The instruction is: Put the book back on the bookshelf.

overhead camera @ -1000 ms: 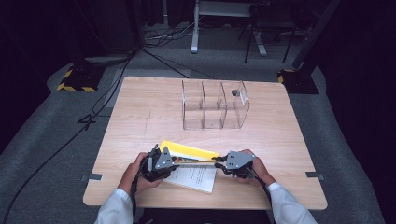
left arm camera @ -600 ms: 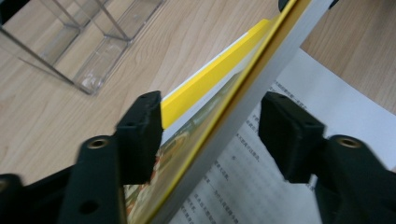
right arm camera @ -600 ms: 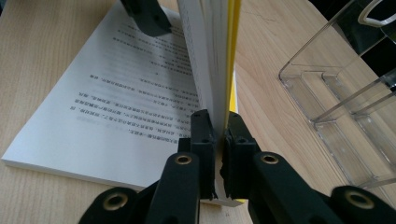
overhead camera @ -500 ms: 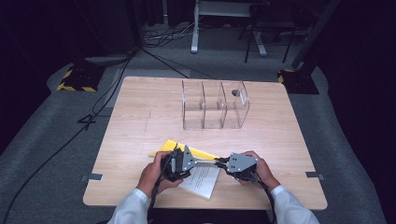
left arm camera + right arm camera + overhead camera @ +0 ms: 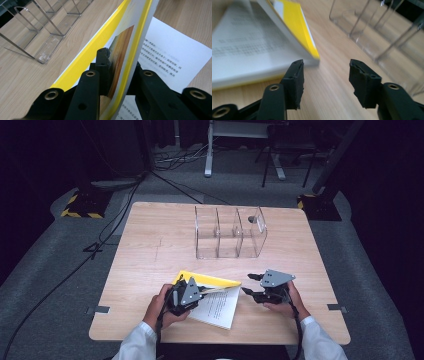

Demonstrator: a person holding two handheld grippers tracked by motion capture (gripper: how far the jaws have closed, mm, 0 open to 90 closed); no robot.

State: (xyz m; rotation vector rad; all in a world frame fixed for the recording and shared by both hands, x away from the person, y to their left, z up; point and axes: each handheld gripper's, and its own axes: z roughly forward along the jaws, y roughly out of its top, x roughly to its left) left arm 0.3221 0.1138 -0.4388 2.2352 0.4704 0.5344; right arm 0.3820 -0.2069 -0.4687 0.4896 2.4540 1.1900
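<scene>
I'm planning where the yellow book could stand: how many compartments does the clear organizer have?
3, side by side in the clear organizer at the table's far middle: left, middle, right. None looks hidden.

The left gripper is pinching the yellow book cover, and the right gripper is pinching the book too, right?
Not quite. The left gripper does pinch the yellow book cover, but the right gripper holds nothing. Its jaws have just been opening and stand apart over the table, as the right gripper view shows.
</scene>
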